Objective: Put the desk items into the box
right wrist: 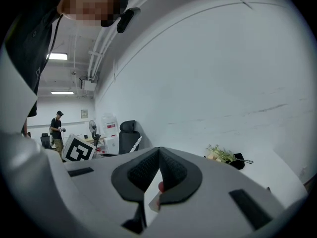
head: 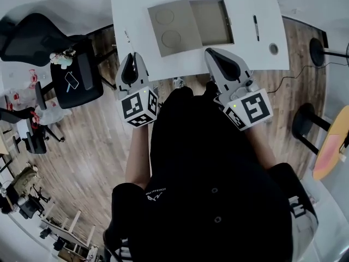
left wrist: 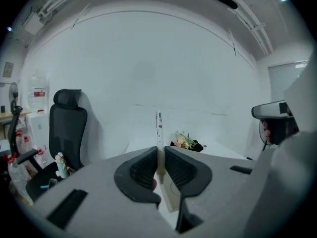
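— The left gripper (head: 131, 57) first: how is it sitting?
— Its grey jaws are pressing almost together. Only a thin slit is showing between the ribbed pads, and they are gripping nothing. It is hovering at the near edge of the white rectangular table (head: 136, 4).
— And the right gripper (head: 210, 52)?
— Its jaws are meeting at the tips and holding nothing. It is pointing over the table edge, just short of the open flat brown cardboard box (head: 210, 21).
— How is that box lying?
— It is lying in the middle of the table, with its lid folded out flat to the left and showing two round outlines.
— Where are the desk items lying?
— A slim black pen (head: 256, 27) is lying to the right of the box, apart from it. A thin white stick (head: 128, 36), probably another pen, is lying to the left of the box, straight ahead of the left gripper's jaws. A small bunch of flowers in black wrapping (left wrist: 185, 142) is resting at the far end of the table.
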Motion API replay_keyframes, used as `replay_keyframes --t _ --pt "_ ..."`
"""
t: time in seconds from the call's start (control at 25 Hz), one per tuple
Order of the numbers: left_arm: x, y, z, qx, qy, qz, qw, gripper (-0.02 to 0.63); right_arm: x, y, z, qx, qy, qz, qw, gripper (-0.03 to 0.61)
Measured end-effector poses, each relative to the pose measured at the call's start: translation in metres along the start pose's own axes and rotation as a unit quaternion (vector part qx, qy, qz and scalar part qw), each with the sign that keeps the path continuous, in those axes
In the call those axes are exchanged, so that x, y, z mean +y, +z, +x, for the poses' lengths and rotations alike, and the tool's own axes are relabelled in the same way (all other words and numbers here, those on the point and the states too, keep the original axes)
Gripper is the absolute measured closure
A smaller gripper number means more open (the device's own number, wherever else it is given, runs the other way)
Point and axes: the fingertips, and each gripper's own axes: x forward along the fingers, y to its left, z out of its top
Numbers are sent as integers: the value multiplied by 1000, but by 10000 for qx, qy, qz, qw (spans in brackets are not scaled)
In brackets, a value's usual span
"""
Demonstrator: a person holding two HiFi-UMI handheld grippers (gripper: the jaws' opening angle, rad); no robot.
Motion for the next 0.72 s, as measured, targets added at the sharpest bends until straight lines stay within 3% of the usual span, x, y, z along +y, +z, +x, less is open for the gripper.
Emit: replay_keyframes --t 0.12,0.4,0.72 --pt "-13 9 -13 -121 33 187 9997 557 -3 4 -5 -39 76 -33 10000 580" --pt "-50 20 -39 -241 -158 85 9995 557 -14 8 -28 7 249 -122 9996 580" --pt "-90 36 -50 -454 38 13 9990 557 -50 13 -46 18 464 -143 9988 580"
